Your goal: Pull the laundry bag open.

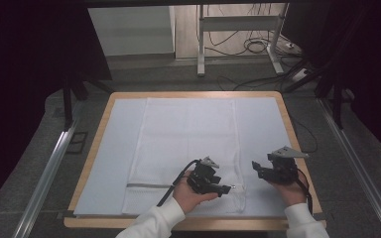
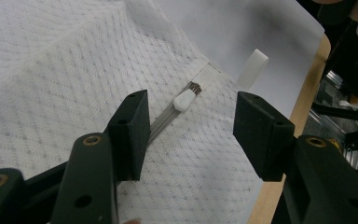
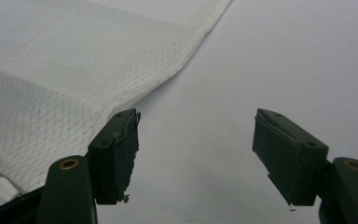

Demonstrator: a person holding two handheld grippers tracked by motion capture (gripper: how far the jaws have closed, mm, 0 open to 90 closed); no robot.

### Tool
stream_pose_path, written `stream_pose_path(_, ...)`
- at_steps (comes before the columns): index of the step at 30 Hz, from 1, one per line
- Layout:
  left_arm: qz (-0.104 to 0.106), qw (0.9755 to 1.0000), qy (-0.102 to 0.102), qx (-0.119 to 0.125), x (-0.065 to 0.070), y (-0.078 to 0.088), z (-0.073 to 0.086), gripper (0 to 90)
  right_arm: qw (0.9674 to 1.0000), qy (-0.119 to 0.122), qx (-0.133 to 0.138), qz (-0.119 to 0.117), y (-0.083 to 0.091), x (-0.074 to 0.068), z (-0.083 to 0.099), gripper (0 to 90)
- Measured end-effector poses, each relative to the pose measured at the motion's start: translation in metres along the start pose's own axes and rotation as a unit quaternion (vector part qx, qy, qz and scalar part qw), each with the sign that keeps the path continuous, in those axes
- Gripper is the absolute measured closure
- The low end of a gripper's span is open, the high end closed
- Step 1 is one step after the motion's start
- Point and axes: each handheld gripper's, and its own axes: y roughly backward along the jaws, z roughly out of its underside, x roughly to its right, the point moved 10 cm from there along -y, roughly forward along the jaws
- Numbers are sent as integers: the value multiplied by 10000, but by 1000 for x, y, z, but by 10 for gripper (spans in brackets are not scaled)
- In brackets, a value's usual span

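Overhead, a white mesh zippered laundry bag (image 1: pixel 186 148) lies flat on a pale mat. Left gripper (image 2: pixel 189 122) hovers part-open around the small white zipper pull (image 2: pixel 184 99), apparently to grasp it; right gripper (image 3: pixel 196 154) waits wide, empty, beside the bag's edge.

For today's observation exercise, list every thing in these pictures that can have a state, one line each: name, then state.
mesh laundry bag: lying flat on the table sheet
zipper: closed along the stretch in view
zipper pull: lying free between the left tongs' jaws, not gripped
left tongs: open, over the zipper pull
right tongs: open, empty, over the bare sheet beside the bag's edge
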Motion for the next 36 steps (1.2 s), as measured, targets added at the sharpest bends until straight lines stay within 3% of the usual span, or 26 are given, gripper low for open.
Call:
stream_pose_path(24,301,9984,447,-169,-3,-22,-2,567,10000,3,-15,50,-1,1,0,309)
stream_pose_path(36,350,9982,408,-269,2,-24,0,607,9999,-21,11,99,0,2,-1,309)
